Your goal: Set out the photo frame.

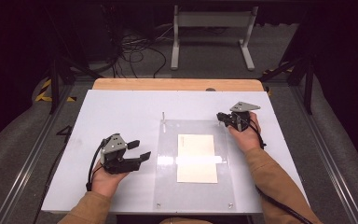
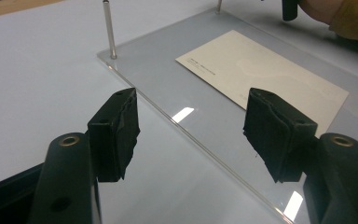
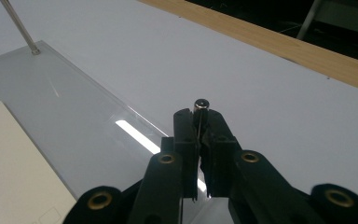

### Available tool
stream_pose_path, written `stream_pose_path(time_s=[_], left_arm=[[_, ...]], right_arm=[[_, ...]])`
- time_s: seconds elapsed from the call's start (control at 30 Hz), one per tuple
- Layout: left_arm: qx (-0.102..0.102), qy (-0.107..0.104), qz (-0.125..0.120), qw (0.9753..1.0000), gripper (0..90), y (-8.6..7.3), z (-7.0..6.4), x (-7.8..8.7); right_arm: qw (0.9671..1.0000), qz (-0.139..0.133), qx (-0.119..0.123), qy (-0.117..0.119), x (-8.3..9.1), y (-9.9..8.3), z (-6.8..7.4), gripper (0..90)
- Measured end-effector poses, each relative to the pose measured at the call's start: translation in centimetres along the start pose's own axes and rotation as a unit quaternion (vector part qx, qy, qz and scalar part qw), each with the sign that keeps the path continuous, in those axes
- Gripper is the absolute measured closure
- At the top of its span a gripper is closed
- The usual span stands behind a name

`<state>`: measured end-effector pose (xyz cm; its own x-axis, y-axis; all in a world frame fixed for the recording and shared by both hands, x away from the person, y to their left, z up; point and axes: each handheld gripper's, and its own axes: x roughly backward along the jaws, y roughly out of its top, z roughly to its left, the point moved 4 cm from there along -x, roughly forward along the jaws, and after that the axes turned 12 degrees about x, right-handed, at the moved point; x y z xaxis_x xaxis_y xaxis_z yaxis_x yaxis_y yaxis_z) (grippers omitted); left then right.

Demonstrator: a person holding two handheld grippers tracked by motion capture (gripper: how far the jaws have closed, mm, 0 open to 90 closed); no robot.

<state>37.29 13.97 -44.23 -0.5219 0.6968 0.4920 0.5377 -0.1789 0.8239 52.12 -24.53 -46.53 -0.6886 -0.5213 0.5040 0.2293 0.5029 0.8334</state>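
1. we find the right tool closed on a thin metal pin; the pin stands upright between the jaws, its round head just above the fingertips.
2. in the high view the right tool sits at the far right corner of the clear plate, at about 1 o'clock from the plate's centre.
3. a second pin stands upright at the plate's far left corner, at about 11 o'clock. a cream card lies flat on the plate between the two corners.
4. the left tool is open and empty, jaws wide apart. in the high view the left tool hovers at 9 o'clock, just beside the plate's left edge.
5. key relation: the held pin's long axis is vertical and the right hand is the one at it. we judge the next move runs straight along that axis.
6. we cannot tell whether the pin is seated in the plate.
7. all rests on the white bench.
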Motion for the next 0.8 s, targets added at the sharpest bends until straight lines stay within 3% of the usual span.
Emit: stream_pose_path(time_s=[0.1, 0.17, 0.7, 0.8], left_arm=[[0.001, -0.001, 0.001, 1.0, 35.3, -0.2, -0.1, 0.0], [-0.001, -0.001, 0.004, 1.0, 35.2, -0.6, -0.2, 0.1], [-0.011, 0.003, 0.021, 0.9997, 34.6, -2.0, -0.1, 0.6], [-0.023, 0.002, 0.032, 0.9992, 33.3, -2.4, -0.4, 0.5]], right_arm=[[0.9993, -0.018, -0.031, 0.013, -0.1, -0.5, -0.5, 85.5], [0.9989, -0.027, -0.037, 0.006, -0.2, -0.6, -0.5, 85.6], [0.9962, -0.014, -0.085, 0.011, -0.6, -0.5, -1.0, 85.8], [0.9945, -0.012, -0.103, 0.016, -0.8, -0.4, -1.3, 85.8]])
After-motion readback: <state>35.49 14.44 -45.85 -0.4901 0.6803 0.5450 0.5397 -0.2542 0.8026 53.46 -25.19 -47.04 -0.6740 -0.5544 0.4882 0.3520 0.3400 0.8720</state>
